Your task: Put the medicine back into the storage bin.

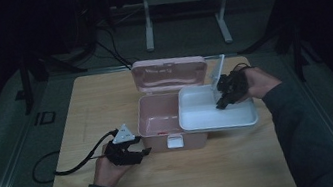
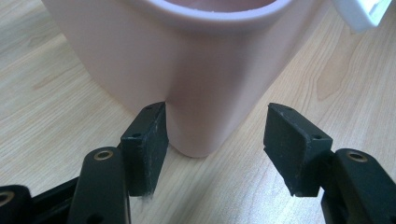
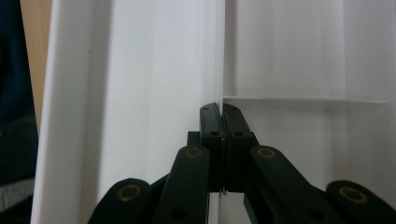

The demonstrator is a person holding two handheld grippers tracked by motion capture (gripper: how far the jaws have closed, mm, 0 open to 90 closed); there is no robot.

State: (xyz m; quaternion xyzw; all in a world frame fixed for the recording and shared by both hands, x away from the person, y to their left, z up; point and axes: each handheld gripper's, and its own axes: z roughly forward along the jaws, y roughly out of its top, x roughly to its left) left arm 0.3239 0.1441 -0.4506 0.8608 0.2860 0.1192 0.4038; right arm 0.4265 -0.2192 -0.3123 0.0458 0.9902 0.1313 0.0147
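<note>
One pink box [image 1: 168, 118], one white tray [image 1: 215, 111], two tools, one table [image 1: 105, 103].

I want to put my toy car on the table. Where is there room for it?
The wooden table is bare along its near edge, in front of the pink box, between the two sleeves. The far left corner, left of the open lid, is bare too. The middle is crowded: the white tray overhangs the box, the right gripper pinches its divider, and the left gripper flanks the box's corner.
</note>
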